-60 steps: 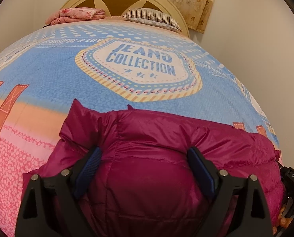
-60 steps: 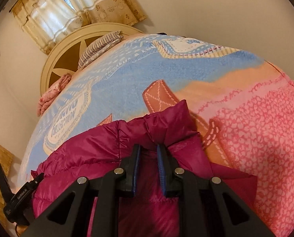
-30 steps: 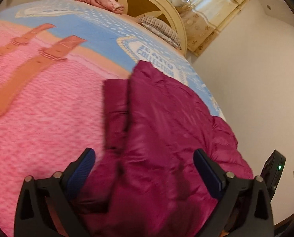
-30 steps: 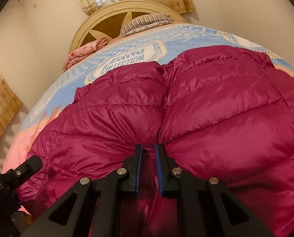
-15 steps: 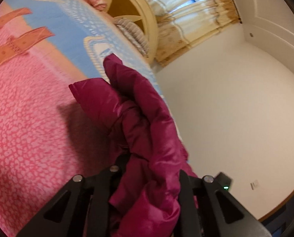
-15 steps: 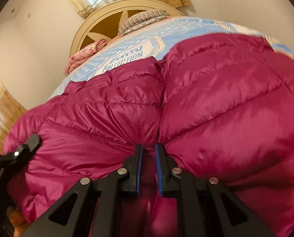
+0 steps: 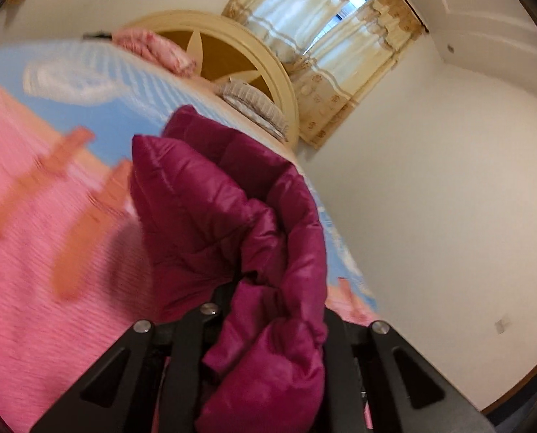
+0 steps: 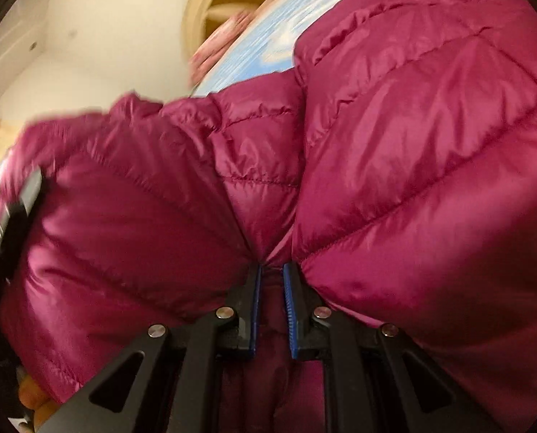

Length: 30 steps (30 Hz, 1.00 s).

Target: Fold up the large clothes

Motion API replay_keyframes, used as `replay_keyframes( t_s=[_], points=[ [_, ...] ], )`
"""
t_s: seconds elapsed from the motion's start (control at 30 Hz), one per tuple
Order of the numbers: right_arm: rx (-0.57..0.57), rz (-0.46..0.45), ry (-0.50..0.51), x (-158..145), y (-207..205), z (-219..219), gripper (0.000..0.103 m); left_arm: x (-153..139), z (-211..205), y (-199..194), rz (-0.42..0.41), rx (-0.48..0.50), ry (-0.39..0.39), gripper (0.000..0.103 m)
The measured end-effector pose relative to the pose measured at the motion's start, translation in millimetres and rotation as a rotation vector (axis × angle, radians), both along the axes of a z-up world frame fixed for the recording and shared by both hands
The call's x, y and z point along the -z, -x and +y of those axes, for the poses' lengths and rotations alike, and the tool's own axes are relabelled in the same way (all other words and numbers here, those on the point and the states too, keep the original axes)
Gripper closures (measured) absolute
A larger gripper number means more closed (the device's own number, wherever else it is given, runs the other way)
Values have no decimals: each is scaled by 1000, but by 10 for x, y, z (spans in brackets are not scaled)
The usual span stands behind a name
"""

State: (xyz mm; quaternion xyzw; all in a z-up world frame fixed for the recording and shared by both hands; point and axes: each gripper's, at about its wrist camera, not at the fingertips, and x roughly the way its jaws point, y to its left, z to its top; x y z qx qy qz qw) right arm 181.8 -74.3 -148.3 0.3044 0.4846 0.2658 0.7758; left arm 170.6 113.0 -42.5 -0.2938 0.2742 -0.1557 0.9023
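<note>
A magenta quilted puffer jacket (image 7: 210,195) is lifted off the bed in the left wrist view, bunched and hanging over my left gripper (image 7: 264,288), which is shut on a fold of it; the pads are hidden by the cloth. In the right wrist view the same jacket (image 8: 412,144) fills most of the frame. My right gripper (image 8: 272,270) is shut on a seam of it, with the blue pads (image 8: 290,303) pinching a thin fold. The other gripper (image 8: 12,216) shows blurred at the left edge, at the jacket's far side.
The bed has a pink, orange and blue printed blanket (image 7: 33,252). At its head are a cream headboard (image 7: 232,47), a striped pillow (image 7: 254,104) and folded pink bedding (image 7: 149,47). A curtained window (image 7: 322,29) and white walls (image 7: 449,180) lie beyond.
My left gripper closed on the jacket's edge and raised it off the blanket. My right gripper kept its hold, swung sideways and tilted, so the jacket now fills its view.
</note>
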Motion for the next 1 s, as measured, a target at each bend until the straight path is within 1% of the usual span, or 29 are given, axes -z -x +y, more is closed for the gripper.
replay_keyframes(
  t_s=[0.07,0.13,0.2,0.23,0.3,0.4,0.5,0.57,0.67,0.7,0.77,0.8,0.83,0.9,0.97,1.0],
  points=[
    [-57,1,-24,-29,1,117,92,-97,-137,41,-24,2,-113,88],
    [-56,-4,-32,-89,33,53,91,-157,-308,43,-46,34,-171,88],
    [-48,-31,-51,-195,86,-121,91,-195,-512,43,-59,60,-216,88],
    [-27,-60,-48,-275,138,-261,91,-214,-677,35,-71,76,-259,88],
    [25,-122,-30,-445,235,-572,91,-228,-908,72,-89,107,-311,88],
    [124,-184,8,-618,402,-1135,91,-180,-1316,74,-90,185,-371,88],
    [237,-201,53,-613,556,-1686,91,-12,-1765,96,-82,257,-462,88],
    [304,-191,56,-558,642,-2028,91,162,-1966,147,-61,297,-519,88],
    [387,-168,63,-443,773,-2389,91,441,-2305,161,-42,330,-629,88],
    [406,-161,61,-429,765,-2267,91,521,-2395,174,-44,336,-661,88],
    [430,-155,45,-379,781,-2393,91,603,-2486,213,-53,338,-706,88],
    [435,-155,37,-397,768,-2506,91,659,-2539,239,-71,338,-743,88],
    [438,-156,29,-391,776,-2528,91,719,-2585,264,-89,341,-781,88],
    [432,-156,9,-383,749,-2581,90,815,-2659,337,-115,343,-825,88],
    [416,-168,1,-414,728,-2590,90,853,-2649,369,-132,346,-845,88],
    [414,-173,5,-453,782,-2637,90,867,-2625,348,-135,347,-844,88]
  ],
)
